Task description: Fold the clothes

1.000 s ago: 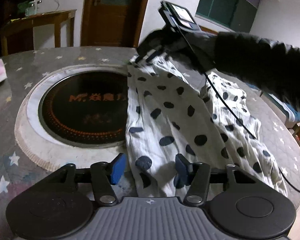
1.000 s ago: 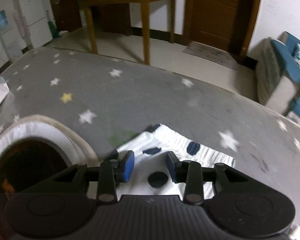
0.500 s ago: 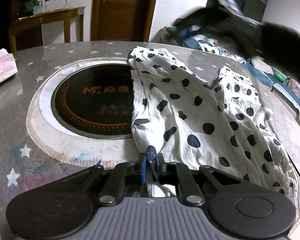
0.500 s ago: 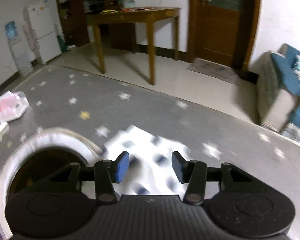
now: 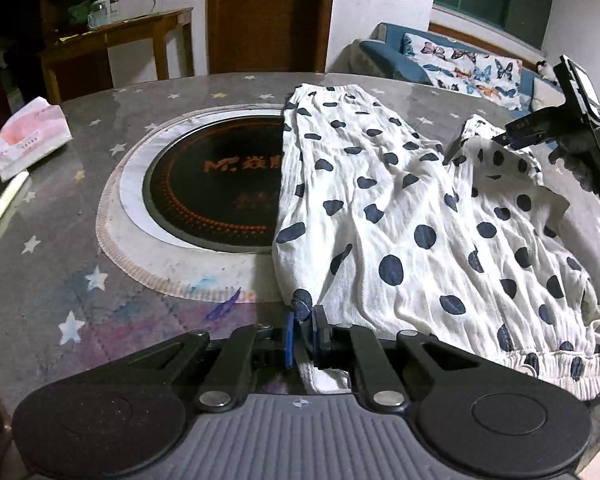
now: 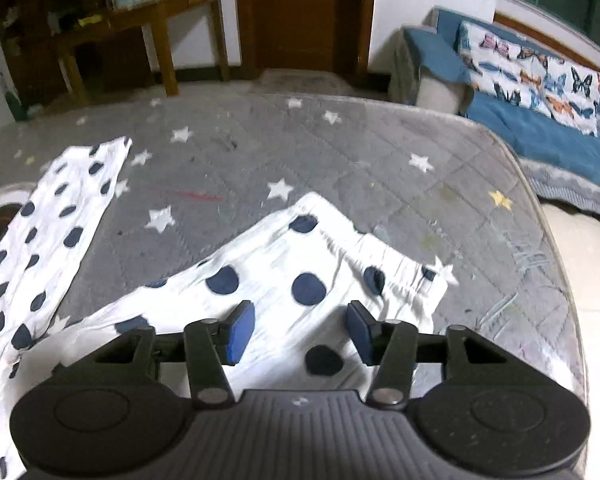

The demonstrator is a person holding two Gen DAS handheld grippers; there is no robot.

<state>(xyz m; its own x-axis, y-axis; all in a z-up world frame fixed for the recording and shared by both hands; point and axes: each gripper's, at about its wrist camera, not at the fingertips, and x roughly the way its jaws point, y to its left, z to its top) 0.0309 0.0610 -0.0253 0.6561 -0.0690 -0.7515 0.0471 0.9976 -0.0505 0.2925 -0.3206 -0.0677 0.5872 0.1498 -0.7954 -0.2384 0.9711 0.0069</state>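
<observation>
One polka-dot garment (image 5: 400, 216) lies spread on the round table (image 5: 52, 288), w/ two legs reaching to the far side; its left edge covers part of the one black cooktop (image 5: 216, 192). Left gripper (image 5: 303, 336) is clamped on the near hem. Right gripper (image 6: 300, 332) hovers over the right leg, fingers apart, holding nothing. One tissue pack (image 5: 30, 138) and one pen (image 5: 4, 208) at far left.

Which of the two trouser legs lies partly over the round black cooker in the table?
The left leg: its edge covers the cooker. The other leg, beneath the right tongs, lies on the table only.
</observation>
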